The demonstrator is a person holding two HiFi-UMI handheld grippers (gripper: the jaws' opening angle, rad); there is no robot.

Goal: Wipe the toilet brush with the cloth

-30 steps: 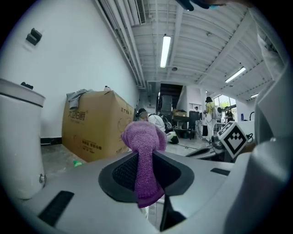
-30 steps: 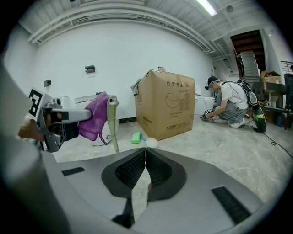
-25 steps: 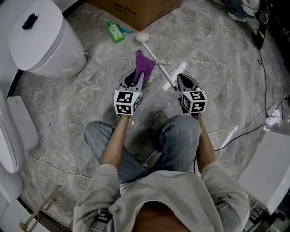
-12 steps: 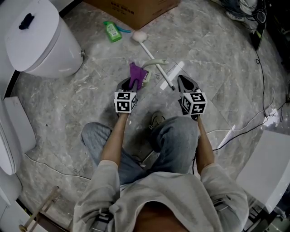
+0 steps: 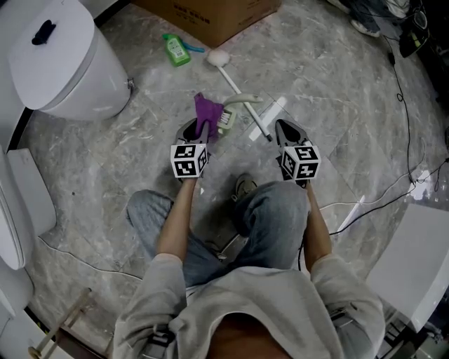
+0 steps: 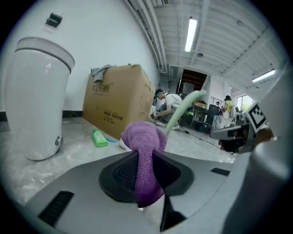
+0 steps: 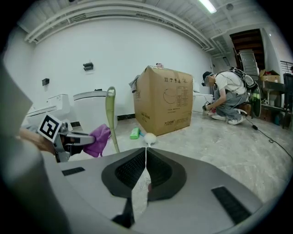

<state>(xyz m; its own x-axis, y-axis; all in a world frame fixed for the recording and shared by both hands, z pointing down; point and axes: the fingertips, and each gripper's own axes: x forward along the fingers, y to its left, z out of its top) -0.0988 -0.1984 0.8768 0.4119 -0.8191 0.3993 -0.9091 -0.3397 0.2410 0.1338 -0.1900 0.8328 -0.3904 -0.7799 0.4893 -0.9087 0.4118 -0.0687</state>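
The toilet brush lies on the marble floor, its white head (image 5: 217,57) near the box and its thin white handle (image 5: 243,96) running back to my right gripper (image 5: 278,127). That gripper is shut on the handle's near end; in the right gripper view the handle passes between the jaws (image 7: 145,170) toward the brush head (image 7: 148,138). My left gripper (image 5: 199,127) is shut on a purple cloth (image 5: 208,111), which bulges out of its jaws (image 6: 145,171). The cloth (image 6: 146,139) sits just left of the handle. A pale green curved piece (image 5: 242,100) arches beside the cloth.
A white toilet (image 5: 59,59) stands at the far left. A green bottle (image 5: 177,50) and a cardboard box (image 5: 210,14) lie beyond the brush. Cables (image 5: 403,91) cross the floor on the right. The person's knees and a shoe (image 5: 245,186) are close below the grippers.
The left gripper has drawn the purple cloth back and to the left, lower against the pale green piece. The right gripper and the brush have barely moved.
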